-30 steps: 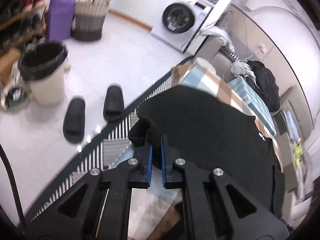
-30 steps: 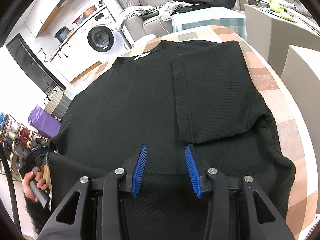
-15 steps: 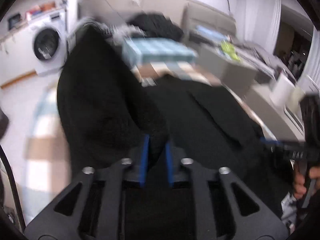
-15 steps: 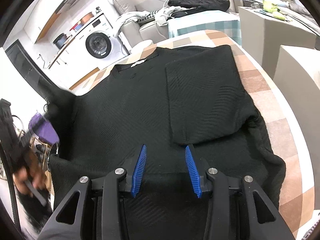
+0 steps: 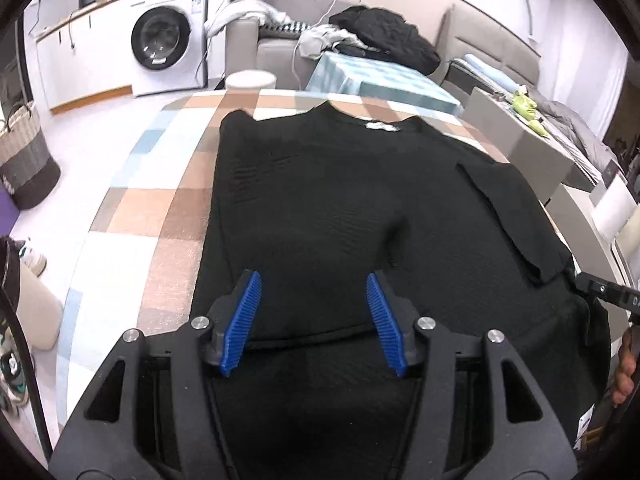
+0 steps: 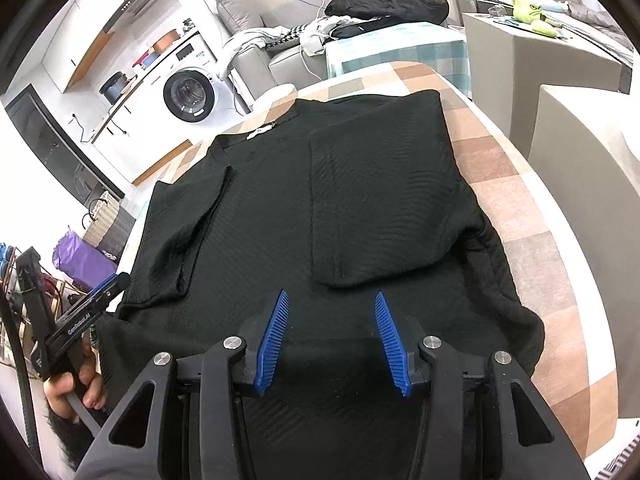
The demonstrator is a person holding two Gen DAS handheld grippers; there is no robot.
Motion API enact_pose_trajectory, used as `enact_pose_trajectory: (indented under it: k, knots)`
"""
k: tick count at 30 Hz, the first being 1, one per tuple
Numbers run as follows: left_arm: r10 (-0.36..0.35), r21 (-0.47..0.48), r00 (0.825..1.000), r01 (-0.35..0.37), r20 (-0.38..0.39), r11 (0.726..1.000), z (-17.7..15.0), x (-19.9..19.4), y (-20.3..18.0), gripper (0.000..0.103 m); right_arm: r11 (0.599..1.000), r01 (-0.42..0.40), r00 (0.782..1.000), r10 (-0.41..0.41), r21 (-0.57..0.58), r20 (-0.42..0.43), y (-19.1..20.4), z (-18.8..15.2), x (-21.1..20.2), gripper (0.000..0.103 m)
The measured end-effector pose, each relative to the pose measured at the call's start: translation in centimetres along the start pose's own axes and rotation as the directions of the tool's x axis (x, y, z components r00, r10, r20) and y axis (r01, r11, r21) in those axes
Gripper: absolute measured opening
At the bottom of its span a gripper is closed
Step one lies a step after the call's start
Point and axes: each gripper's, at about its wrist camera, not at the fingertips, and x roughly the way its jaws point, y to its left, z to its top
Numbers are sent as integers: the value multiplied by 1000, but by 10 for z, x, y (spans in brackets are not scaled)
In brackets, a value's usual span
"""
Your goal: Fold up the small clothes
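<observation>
- Black knit top (image 5: 320, 208) lay flat on the checked counter (image 5: 160, 208), collar at the far end, hem near.
- Both sleeves were folded inward: left sleeve (image 6: 192, 232) and right sleeve (image 6: 384, 200) lay on the body, probably to square the shape for lengthwise folds.
- Left tool (image 5: 314, 320) was spread wide, gripping nothing, over the near hem.
- Right tool (image 6: 331, 336) was likewise apart and empty, just above the cloth, likely poised to pick up the hem.
</observation>
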Motion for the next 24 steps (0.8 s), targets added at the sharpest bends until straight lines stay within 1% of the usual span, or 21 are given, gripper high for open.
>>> enact_pose_trajectory:
  k: [2, 5, 6, 7, 9, 11, 12, 13, 14, 15, 16, 20, 21, 24]
  knots:
    - [-45, 2, 999, 45, 21, 999, -1, -6, -6, 52, 1000, -10, 1000, 10, -5, 1, 2, -1, -2, 47]
    - [-123, 82, 992, 119, 41, 989, -5, -8, -33, 52, 1000, -21, 1000, 21, -8, -10, 6, -6, -2, 47]
    - [-150, 118, 988, 144, 37, 982, -7, -5, -43, 47, 1000, -20, 1000, 20, -8, -13, 6, -6, -1, 47]
    - [-159, 142, 987, 154, 24, 978, -9, -1, -52, 40, 1000, -20, 1000, 20, -7, -17, 7, -7, 0, 47]
    - [-154, 159, 988, 153, -8, 975, -9, 11, -63, 34, 1000, -27, 999, 27, -5, -21, 8, -8, 0, 47]
    - [-141, 158, 989, 145, -40, 977, -9, 25, -70, 33, 1000, -30, 999, 30, -6, -18, 10, -8, 0, 47]
    - [-131, 149, 990, 137, -54, 979, -8, 32, -71, 30, 999, -33, 999, 33, -3, -15, 10, -9, -1, 47]
    - [-129, 131, 989, 137, -68, 982, -7, 37, -71, 24, 999, -36, 999, 36, 2, -12, 10, -8, -1, 47]
    - [-114, 116, 990, 124, -86, 985, -7, 43, -70, 22, 999, -37, 999, 37, 8, -8, 9, -8, -2, 47]
    - [-99, 108, 989, 111, -110, 988, -8, 50, -70, 22, 999, -38, 999, 38, 11, -7, 9, -8, -2, 47]
    - [-96, 105, 990, 107, -105, 989, -6, 59, -68, 22, 999, -39, 999, 39, 13, -6, 8, -8, -3, 47]
    - [-79, 117, 991, 91, -108, 989, -7, 62, -72, 22, 999, -34, 999, 34, 24, -3, 3, -8, -5, 47]
    - [-75, 121, 991, 88, -110, 989, -7, 63, -73, 24, 999, -35, 999, 35, 28, -2, 3, -8, -5, 47]
    - [-74, 125, 990, 88, -117, 988, -9, 61, -77, 32, 999, -38, 999, 38, 29, 0, 2, -9, -6, 47]
